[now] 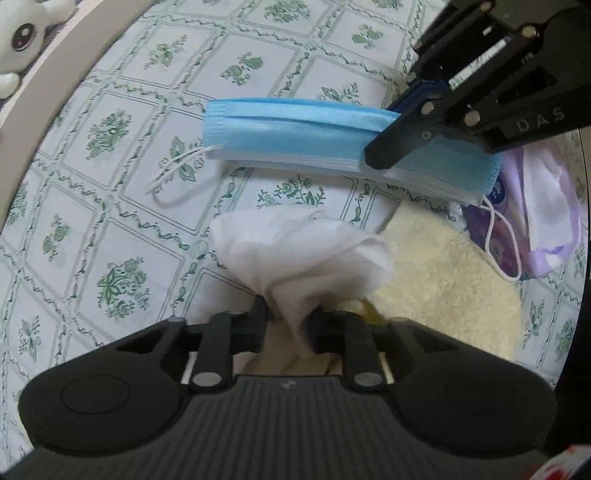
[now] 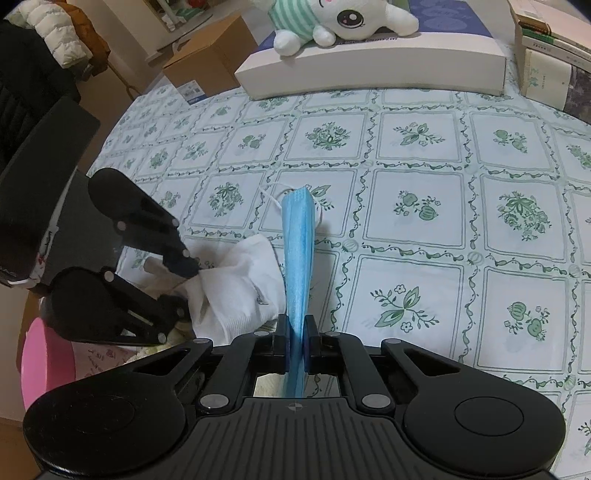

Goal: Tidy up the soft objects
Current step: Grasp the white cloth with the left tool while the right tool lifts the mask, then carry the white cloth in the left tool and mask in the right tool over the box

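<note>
My left gripper (image 1: 287,318) is shut on a crumpled white sock (image 1: 306,251); the sock also shows in the right wrist view (image 2: 236,288), with the left gripper (image 2: 186,286) clamped on it at the left. My right gripper (image 2: 295,341) is shut on a stack of blue face masks (image 2: 297,254), held edge-up above the tablecloth. In the left wrist view the mask stack (image 1: 295,136) stretches across the middle, with the right gripper (image 1: 391,136) gripping its right end. A white ear loop (image 1: 173,173) hangs from its left end.
A green floral tablecloth (image 2: 417,206) covers the table. A cream fluffy cloth (image 1: 443,273) and a purple printed pouch (image 1: 532,221) lie below the masks. A white plush toy (image 2: 332,18) lies on a white box (image 2: 373,66) at the back. A pink tub (image 2: 44,362) sits at the left.
</note>
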The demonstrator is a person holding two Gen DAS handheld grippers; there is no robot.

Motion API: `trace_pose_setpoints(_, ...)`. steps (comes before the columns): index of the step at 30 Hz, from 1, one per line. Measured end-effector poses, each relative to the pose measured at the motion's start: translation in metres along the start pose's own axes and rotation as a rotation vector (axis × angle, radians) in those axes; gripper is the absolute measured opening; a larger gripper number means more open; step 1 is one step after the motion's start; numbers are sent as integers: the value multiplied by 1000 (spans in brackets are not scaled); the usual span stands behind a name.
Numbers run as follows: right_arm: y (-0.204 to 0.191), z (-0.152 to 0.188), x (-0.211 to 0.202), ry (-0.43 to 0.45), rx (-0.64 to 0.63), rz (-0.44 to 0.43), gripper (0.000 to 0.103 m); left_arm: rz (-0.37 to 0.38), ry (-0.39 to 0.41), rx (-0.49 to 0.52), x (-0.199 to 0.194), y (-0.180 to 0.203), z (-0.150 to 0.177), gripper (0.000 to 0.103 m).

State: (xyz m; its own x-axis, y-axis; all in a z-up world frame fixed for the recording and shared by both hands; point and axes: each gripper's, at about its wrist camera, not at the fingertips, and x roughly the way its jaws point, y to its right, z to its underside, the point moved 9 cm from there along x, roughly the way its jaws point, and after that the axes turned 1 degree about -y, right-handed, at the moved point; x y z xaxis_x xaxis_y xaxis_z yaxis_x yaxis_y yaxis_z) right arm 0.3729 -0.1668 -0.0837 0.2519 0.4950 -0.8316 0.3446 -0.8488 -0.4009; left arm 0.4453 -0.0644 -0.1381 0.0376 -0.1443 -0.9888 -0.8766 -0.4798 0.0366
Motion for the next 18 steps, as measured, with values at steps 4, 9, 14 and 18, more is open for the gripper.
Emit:
trace_pose_setpoints(4, -1, -1, -6, 13, -2, 7, 6, -15, 38, -50, -23, -14, 2, 8)
trace_pose_setpoints(9, -7, -3, -18, 41, -8, 21, 6, -72, 86, -102, -49, -28, 4, 5)
trace_pose_setpoints(14, -18, -9, -34, 81, -14, 35, 6, -131, 131, -148, -78, -32, 7, 4)
trace_pose_setpoints(18, -34, -13, -53, 113, -31, 45, 4, -193, 158, -186, -107, -36, 15, 4)
